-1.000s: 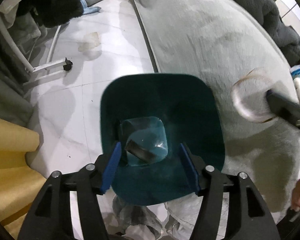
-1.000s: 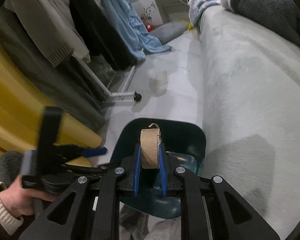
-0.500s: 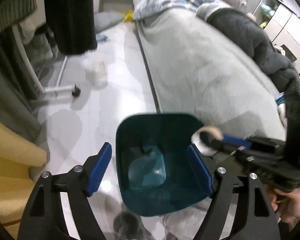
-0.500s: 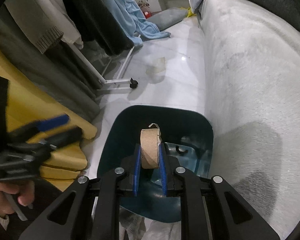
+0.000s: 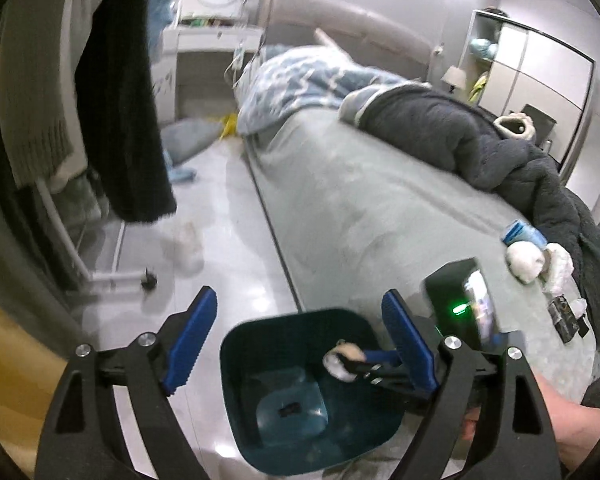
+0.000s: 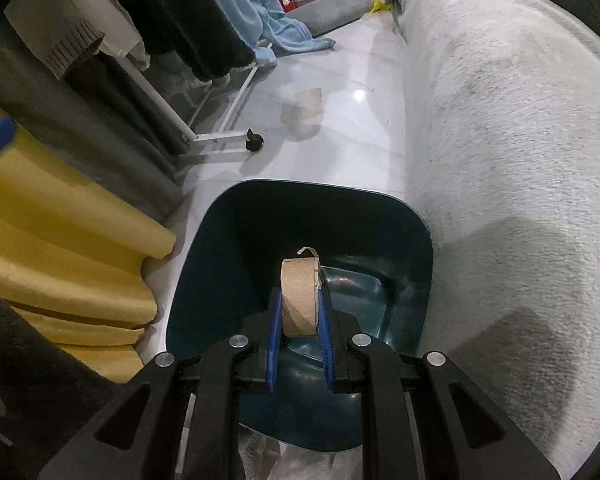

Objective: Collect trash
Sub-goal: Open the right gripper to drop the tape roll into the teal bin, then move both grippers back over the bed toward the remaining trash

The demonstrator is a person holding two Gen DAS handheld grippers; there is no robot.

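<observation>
The right tongs (image 6: 298,312) are gripping a cardboard roll (image 6: 299,298) over the teal bin (image 6: 300,208) beside the bed (image 6: 500,160). The left tongs (image 5: 300,344) are opening wide, holding nothing.

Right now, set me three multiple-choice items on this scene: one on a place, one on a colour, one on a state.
1. Where is the bin?
A. on the bed
B. on the floor beside the bed
C. under the clothes rack

2. What colour are the pads on the gripper fingers?
A. blue
B. red
C. white

3. How does the right gripper stand?
A. wide open, empty
B. shut on nothing
C. shut on the cardboard tape roll

Answers: 1 B, the bin stands on the pale floor against the grey bed. 2 A, both pads are blue. 3 C, the pads press the roll's two flat sides, above the bin.
</observation>
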